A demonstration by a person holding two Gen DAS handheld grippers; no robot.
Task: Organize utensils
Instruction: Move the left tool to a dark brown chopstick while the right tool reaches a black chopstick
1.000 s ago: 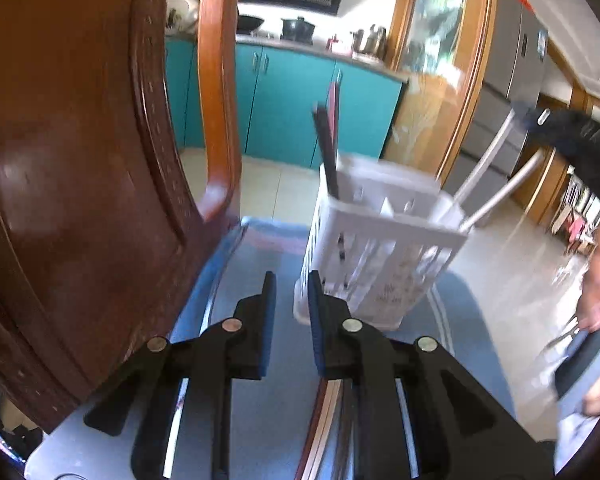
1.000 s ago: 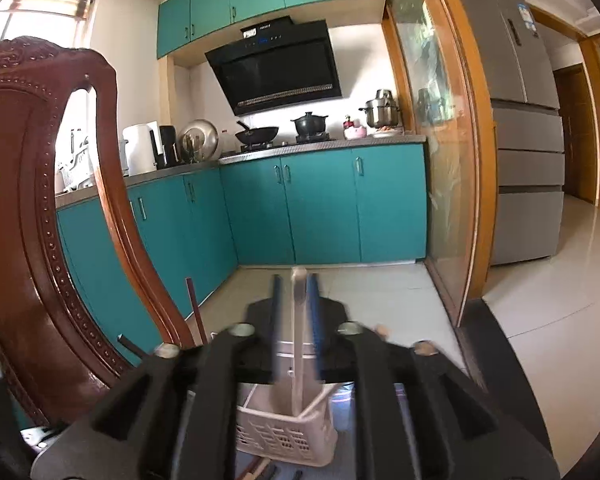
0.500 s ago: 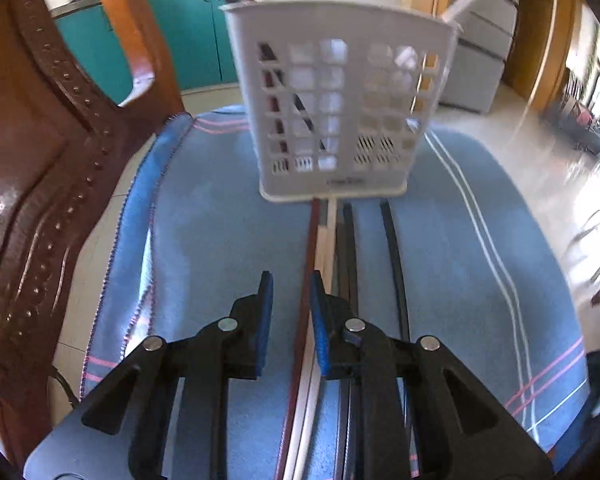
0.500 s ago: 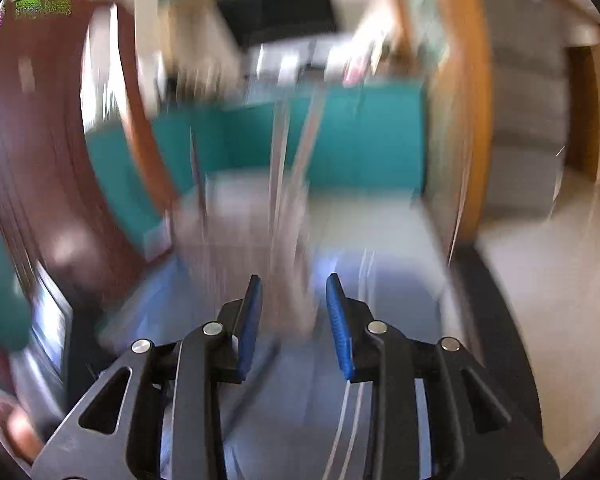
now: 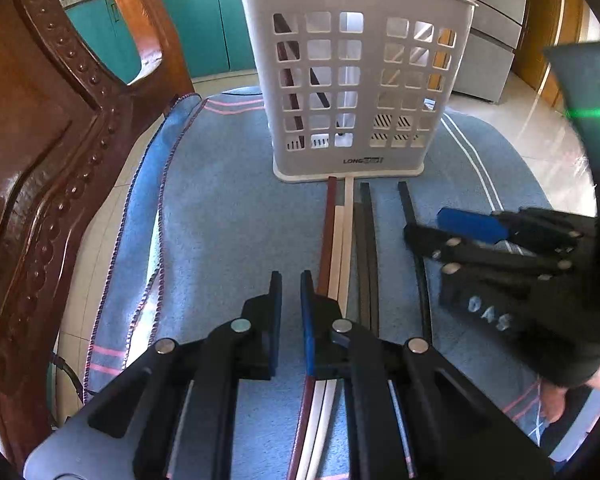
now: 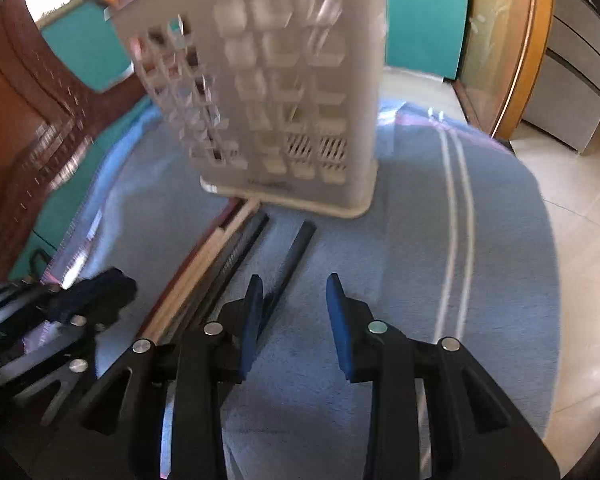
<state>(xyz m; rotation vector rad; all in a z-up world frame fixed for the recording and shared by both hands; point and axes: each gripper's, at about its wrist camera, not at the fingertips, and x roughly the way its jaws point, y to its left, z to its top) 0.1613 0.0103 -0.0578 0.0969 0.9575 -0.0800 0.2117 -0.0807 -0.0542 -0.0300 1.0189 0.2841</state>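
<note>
The left gripper (image 5: 290, 280) hovers low over the blue cloth (image 5: 228, 232), jaws narrowed to a slim gap with nothing between them — the brown chopstick (image 5: 327, 236) lies just right of its tip. The right gripper (image 6: 294, 292) stands wide, empty, beside a separate black chopstick (image 6: 296, 252). The chopsticks run toward the white utensil basket (image 5: 356, 80) at the far side, which holds more. A carved wooden chair (image 5: 40, 140) rises at left.

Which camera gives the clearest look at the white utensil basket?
The left wrist view: the white utensil basket stands sharp and nearly square-on, with chopsticks visible through its grid. The right wrist view shows the same basket blurred by motion and tilted, its contents hard to make out.
</note>
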